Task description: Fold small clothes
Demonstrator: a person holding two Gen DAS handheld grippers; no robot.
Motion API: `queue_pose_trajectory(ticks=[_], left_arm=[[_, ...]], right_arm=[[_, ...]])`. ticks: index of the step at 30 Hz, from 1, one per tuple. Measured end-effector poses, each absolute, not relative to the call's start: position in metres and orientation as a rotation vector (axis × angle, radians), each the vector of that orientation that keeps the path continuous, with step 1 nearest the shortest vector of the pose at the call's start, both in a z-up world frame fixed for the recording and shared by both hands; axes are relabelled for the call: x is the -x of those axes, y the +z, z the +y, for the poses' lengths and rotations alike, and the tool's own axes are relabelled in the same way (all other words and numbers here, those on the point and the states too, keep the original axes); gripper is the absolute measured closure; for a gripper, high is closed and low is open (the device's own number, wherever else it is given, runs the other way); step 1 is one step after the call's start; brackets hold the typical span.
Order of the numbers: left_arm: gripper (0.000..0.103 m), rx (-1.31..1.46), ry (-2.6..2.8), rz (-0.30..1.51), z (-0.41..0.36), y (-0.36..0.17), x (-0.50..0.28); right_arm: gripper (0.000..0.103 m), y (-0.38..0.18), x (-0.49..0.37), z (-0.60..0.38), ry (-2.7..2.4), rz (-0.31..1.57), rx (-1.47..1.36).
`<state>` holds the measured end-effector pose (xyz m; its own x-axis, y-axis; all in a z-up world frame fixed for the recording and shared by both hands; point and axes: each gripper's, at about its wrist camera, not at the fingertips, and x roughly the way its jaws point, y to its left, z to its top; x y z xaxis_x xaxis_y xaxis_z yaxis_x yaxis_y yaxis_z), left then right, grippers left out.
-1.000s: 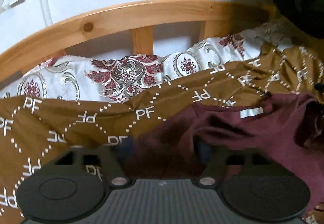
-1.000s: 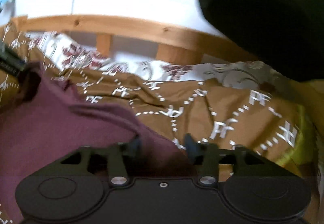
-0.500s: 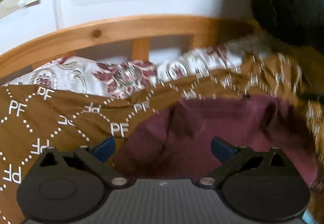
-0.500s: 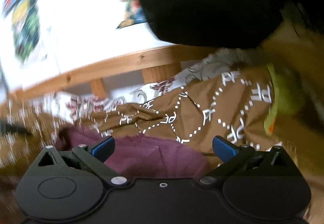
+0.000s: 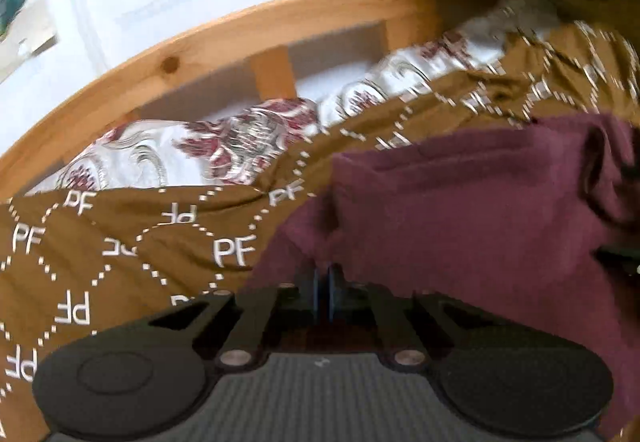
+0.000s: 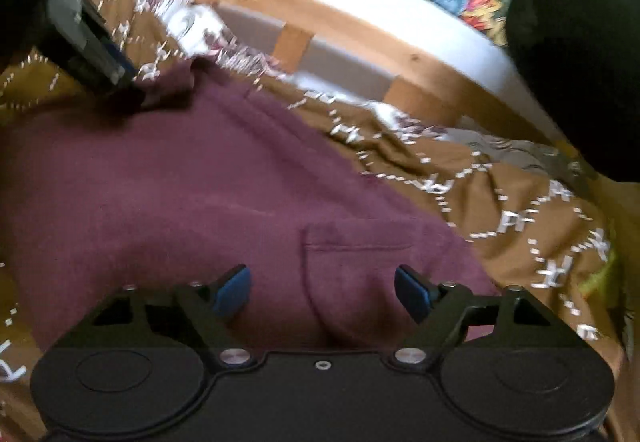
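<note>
A maroon garment (image 5: 460, 210) lies on a brown bedspread printed with white "PF" marks (image 5: 120, 242). My left gripper (image 5: 322, 278) is shut, its fingers pinched on the garment's near left edge. In the right wrist view the same garment (image 6: 180, 194) spreads flat, with a pocket (image 6: 352, 254) near my right gripper (image 6: 322, 290). The right gripper is open, its blue pads apart just above the cloth, holding nothing. The left gripper also shows in the right wrist view (image 6: 120, 82) at the garment's far left corner.
A curved wooden bed rail (image 5: 200, 54) runs behind the bedspread, with a white wall beyond. A white and red patterned pillow (image 5: 224, 146) lies under the rail. A large black object (image 6: 576, 50) sits at the right.
Both grippers opened half a second ago. The left gripper has since closed on the garment's edge. The right gripper stays open and has swung back over the garment.
</note>
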<state>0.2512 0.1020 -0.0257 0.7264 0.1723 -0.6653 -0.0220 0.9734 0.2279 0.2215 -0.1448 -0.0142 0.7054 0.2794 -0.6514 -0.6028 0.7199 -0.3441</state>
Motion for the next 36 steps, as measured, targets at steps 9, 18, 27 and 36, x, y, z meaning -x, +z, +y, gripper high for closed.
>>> queue_pose_trajectory(ticks=[9,18,27,36], left_arm=[[0.1,-0.042,0.161,0.658,0.148,-0.001,-0.226],[0.1,0.001,0.197,0.715,0.154,-0.018,-0.232],[0.081,0.066,0.251,0.795,0.165,-0.026,-0.237],[0.0,0.129,0.295,0.674,0.169,-0.001,-0.201]], right_arm=[[0.091,0.014,-0.249,-0.179,0.397,0.528,0.428],[0.094,0.031,-0.296,-0.219,0.296,0.542,0.304],[0.075,0.012,-0.291,-0.229,0.26,0.622,0.224],[0.021,0.027,-0.252,-0.249,0.247,0.567,0.189]])
